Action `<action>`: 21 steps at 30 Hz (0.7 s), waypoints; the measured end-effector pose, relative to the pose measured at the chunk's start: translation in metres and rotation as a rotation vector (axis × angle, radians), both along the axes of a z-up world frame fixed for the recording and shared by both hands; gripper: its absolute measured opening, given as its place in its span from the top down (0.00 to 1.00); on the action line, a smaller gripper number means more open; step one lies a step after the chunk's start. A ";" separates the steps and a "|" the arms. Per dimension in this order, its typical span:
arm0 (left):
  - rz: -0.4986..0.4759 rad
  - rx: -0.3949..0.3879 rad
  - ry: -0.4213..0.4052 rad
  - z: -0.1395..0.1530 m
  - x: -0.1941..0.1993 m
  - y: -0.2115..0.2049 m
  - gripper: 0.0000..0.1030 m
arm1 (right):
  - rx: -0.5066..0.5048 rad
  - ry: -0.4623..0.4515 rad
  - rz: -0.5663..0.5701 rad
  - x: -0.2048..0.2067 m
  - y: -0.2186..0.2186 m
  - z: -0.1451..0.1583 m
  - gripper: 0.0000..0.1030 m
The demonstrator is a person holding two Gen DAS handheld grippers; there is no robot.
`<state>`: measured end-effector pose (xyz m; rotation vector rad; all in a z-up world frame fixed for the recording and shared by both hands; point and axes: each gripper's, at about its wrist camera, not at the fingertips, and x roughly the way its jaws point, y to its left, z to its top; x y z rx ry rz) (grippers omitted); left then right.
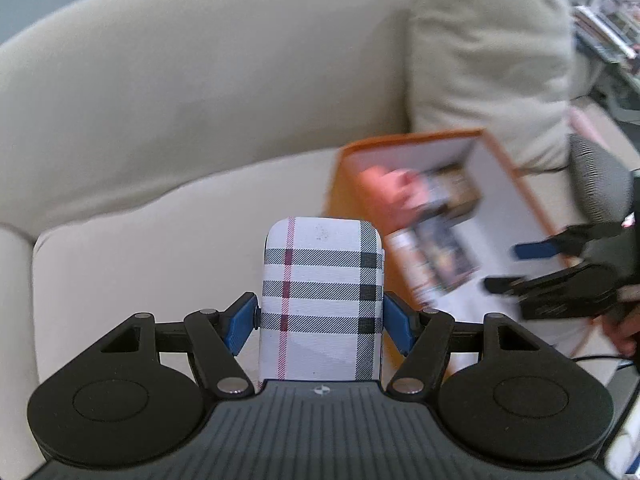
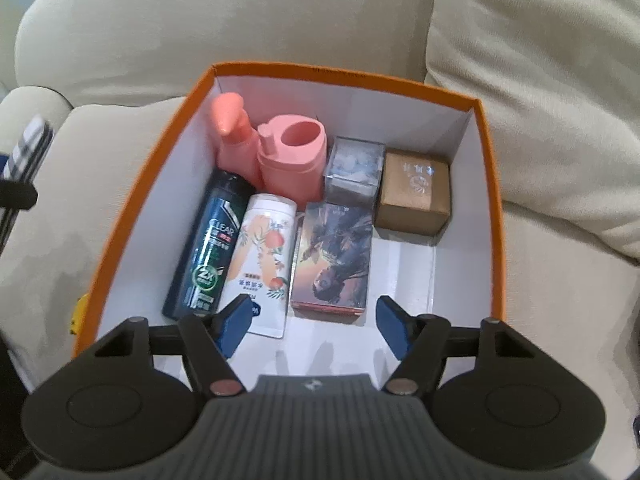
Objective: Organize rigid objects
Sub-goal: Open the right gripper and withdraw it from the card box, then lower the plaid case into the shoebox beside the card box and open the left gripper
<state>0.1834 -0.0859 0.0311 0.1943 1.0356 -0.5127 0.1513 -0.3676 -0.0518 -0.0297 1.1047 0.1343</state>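
Observation:
My left gripper (image 1: pixel 320 320) is shut on a white plaid case (image 1: pixel 322 284), held upright above the beige sofa seat, left of the orange box (image 1: pixel 516 184). The same case (image 2: pixel 30 148) shows at the left edge of the right wrist view. My right gripper (image 2: pixel 312 322) hangs open over the near end of the orange box (image 2: pixel 496 208), nothing between its fingers. Inside lie a dark shampoo bottle (image 2: pixel 208 248), a white peach-print bottle (image 2: pixel 262 264), two coral pump containers (image 2: pixel 280 152), a picture box (image 2: pixel 334 256), a clear cube (image 2: pixel 354 168) and a brown carton (image 2: pixel 414 194). The right gripper (image 1: pixel 516 266) also appears in the left view.
The box rests on a beige sofa seat (image 1: pixel 140 264) with a backrest (image 1: pixel 180 92) behind and a loose cushion (image 2: pixel 540 80) at the right. A shelf with stacked books (image 1: pixel 608 20) stands beyond the sofa. A yellow object (image 2: pixel 80 312) peeks out left of the box.

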 end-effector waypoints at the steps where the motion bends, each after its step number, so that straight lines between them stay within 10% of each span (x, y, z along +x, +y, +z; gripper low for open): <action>1: -0.016 -0.011 -0.003 0.007 -0.004 -0.010 0.25 | 0.003 -0.006 0.004 -0.002 -0.003 0.004 0.38; 11: -0.052 -0.077 0.074 -0.008 0.000 -0.115 0.25 | 0.023 -0.047 0.006 -0.014 -0.045 0.033 0.71; 21: 0.123 -0.106 0.219 -0.070 0.027 -0.160 0.25 | -0.088 -0.118 -0.071 -0.001 -0.069 0.035 0.72</action>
